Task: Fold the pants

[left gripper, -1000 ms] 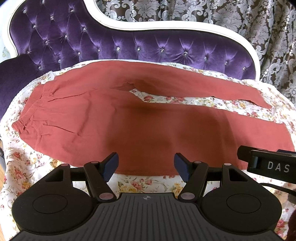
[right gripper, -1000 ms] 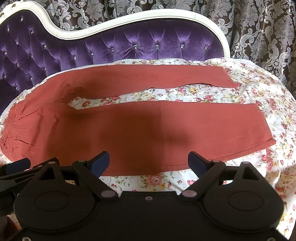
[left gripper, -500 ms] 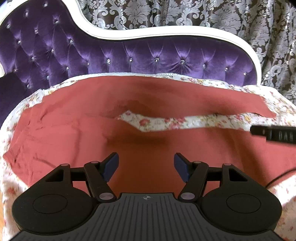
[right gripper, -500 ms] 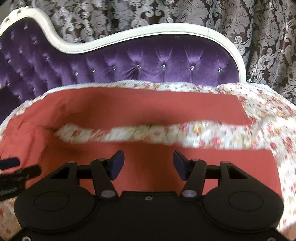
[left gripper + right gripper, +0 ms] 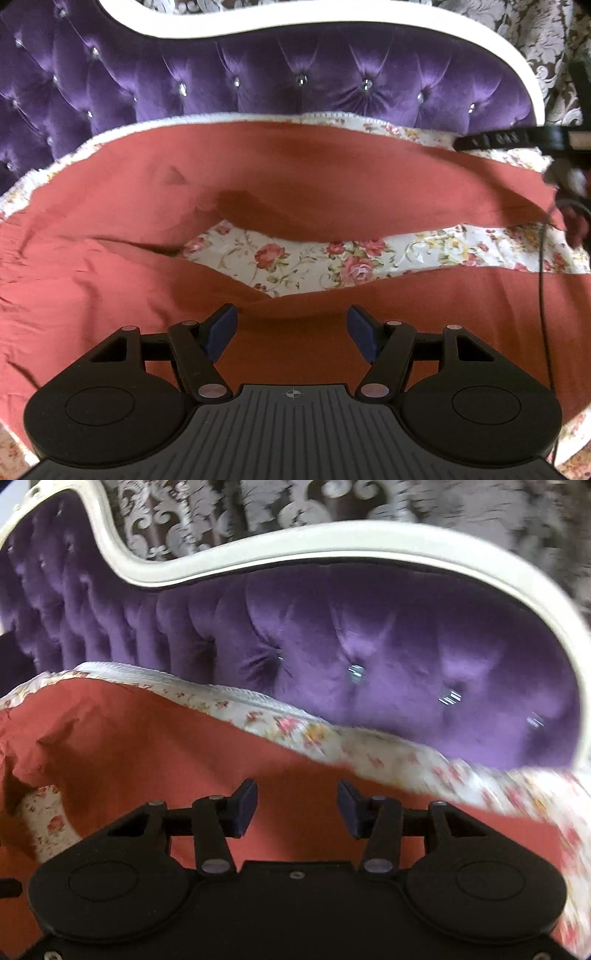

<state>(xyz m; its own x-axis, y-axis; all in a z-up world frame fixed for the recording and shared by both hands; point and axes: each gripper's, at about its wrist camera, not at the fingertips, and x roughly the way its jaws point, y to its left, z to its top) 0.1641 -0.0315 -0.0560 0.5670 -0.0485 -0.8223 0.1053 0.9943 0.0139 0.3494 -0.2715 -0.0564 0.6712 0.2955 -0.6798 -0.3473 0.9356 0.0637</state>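
Rust pants (image 5: pixel 110 295) nearer vs 0.5 s ago; both grippers' fingers (image 5: pixel 218 328) apart, R fingers (image 5: pixel 243 806) narrower

Right hand-held gripper (image 5: pixel 296 808): we see its jaws apart above the pants (image 5: pixel 166 760).
Pants: spread over the floral sheet (image 5: pixel 406 760), near the sofa's purple back (image 5: pixel 369 646).

The left gripper (image 5: pixel 291 332) has a black ribbed body with a small crosshair mark, two round housings, silver pivot pins and dark blue finger pads (image 5: pixel 219 330). The right gripper (image 5: pixel 297 808) is matte black with similar pads and small screws.
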